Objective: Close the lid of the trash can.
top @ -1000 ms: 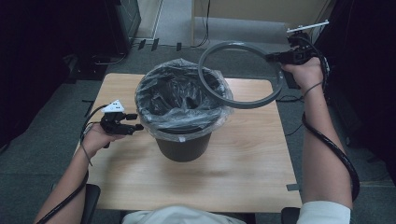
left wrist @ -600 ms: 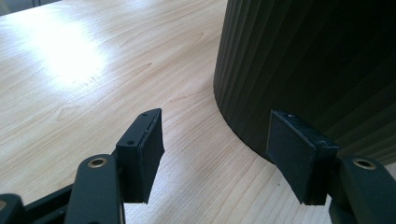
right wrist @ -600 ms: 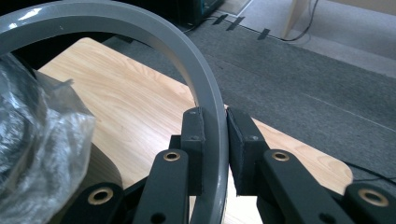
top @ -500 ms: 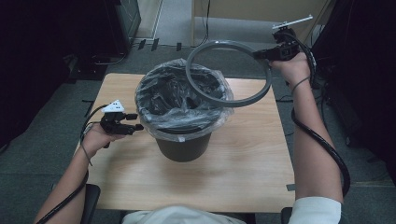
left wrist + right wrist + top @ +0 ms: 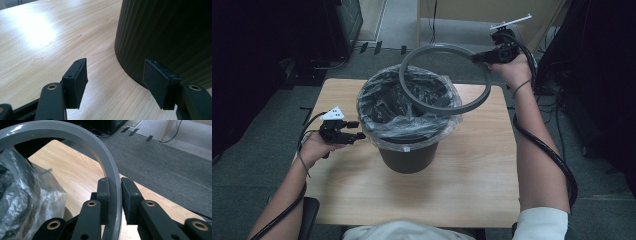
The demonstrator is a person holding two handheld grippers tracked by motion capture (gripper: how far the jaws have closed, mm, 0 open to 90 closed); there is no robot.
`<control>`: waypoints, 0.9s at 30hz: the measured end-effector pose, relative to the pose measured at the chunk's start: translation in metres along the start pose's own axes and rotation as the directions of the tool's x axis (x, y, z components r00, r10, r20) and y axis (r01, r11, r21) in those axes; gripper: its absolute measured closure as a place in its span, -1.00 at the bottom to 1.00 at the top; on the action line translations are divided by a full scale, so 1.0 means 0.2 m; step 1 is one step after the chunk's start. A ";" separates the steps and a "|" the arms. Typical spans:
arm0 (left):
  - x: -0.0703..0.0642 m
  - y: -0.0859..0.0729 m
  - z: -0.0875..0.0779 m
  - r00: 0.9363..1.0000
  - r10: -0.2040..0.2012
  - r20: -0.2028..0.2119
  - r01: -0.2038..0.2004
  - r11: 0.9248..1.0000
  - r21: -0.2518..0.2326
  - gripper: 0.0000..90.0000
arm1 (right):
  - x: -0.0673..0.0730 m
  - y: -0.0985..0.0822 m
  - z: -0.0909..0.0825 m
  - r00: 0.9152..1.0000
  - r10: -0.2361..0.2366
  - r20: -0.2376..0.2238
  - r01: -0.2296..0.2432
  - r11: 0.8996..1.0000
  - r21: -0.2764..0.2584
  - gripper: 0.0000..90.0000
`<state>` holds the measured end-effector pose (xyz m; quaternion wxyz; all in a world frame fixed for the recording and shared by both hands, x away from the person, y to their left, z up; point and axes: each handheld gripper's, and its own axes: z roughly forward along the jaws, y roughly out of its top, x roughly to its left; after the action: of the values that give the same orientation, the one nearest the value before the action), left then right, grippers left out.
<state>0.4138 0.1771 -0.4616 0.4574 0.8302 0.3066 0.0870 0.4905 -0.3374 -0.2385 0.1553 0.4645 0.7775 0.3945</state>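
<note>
My right gripper clamps the grey ring, tilted in the air over the bin – a clear bag lines it. My left gripper waits beside the bin, jaws apart, holding nothing.

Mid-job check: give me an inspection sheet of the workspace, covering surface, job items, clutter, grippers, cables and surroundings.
Surface: wooden table, bare around the bin.
Job's things: dark ribbed bin upright, clear bag liner draped over its rim; grey ring held tilted above the bin's far right side, not seated.
Clutter: nothing seen.
Grippers: right gripper shut on the ring's band; left gripper open, low beside the bin wall, holding nothing.
Cables: one cable trails along each forearm; more lie on the floor beyond the table.
Surroundings: grey carpet, dark equipment at left and right.
</note>
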 end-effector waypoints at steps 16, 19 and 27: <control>0.00 0.00 -0.01 1.000 -0.001 0.000 0.001 1.000 -0.007 -0.21 | 0.14 0.07 0.13 0.998 -0.042 -0.047 0.042 0.999 0.008 0.74; 0.01 0.00 -0.01 1.000 -0.004 0.000 0.004 1.000 -0.009 -0.21 | 0.19 0.07 0.16 0.996 -0.063 -0.061 0.064 0.998 0.017 0.74; 0.00 0.00 0.00 1.000 -0.004 0.003 0.004 1.000 -0.006 -0.21 | 0.28 0.06 0.19 0.991 -0.097 -0.094 0.101 0.994 0.032 0.74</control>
<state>0.4136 0.1781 -0.4612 0.4603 0.8285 0.3072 0.0857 0.4913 -0.2692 -0.2456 0.1300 0.4094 0.8130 0.3932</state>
